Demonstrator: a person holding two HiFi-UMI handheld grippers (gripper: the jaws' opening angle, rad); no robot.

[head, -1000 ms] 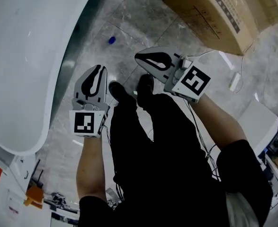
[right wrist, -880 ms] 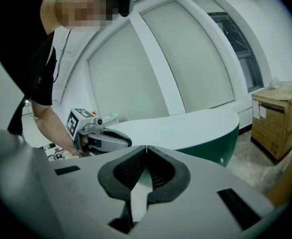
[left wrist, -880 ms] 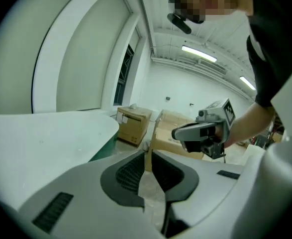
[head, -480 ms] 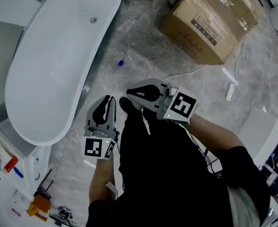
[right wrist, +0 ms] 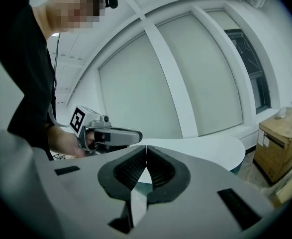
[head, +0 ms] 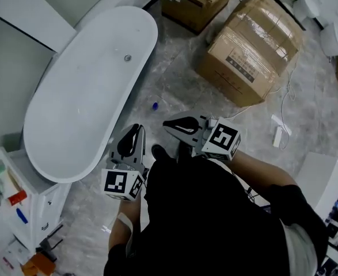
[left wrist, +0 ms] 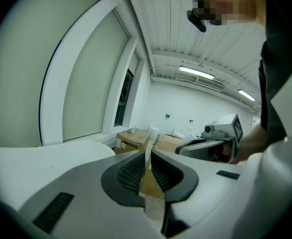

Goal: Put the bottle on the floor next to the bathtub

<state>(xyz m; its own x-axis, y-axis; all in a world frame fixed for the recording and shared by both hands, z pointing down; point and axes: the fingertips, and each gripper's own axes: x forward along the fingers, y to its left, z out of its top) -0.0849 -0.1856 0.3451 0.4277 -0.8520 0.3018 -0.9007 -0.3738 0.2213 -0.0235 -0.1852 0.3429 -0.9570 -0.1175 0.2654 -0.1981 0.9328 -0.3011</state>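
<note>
Bottle (head: 155, 105): stands on the floor (head: 174, 82) close beside the bathtub (head: 82, 102), off the long side that faces the person and a little apart from the tub wall. It shows only as a small item with a blue top; its body is too small to make out. Nothing touches it.

Left gripper (head: 137, 127): held above the floor, farther from the bathtub's drain end than the bottle, with its tip pointing roughly towards the bottle. Jaws are brought together with only a sliver of a gap at the pads, and nothing is between them. The bottle is well clear of the tips.

Right gripper (head: 166, 123): held beside the left one, on the side away from the bathtub, with its tip turned towards the tub. Jaws are closed, their tips meeting, and nothing is gripped. The bottle lies beyond its tip, nearer the tub, with no contact.

Surroundings: two cardboard boxes (head: 252, 48) sit on the floor across from the bathtub. A white cabinet (head: 27, 197) stands against the tub's near end.
</note>
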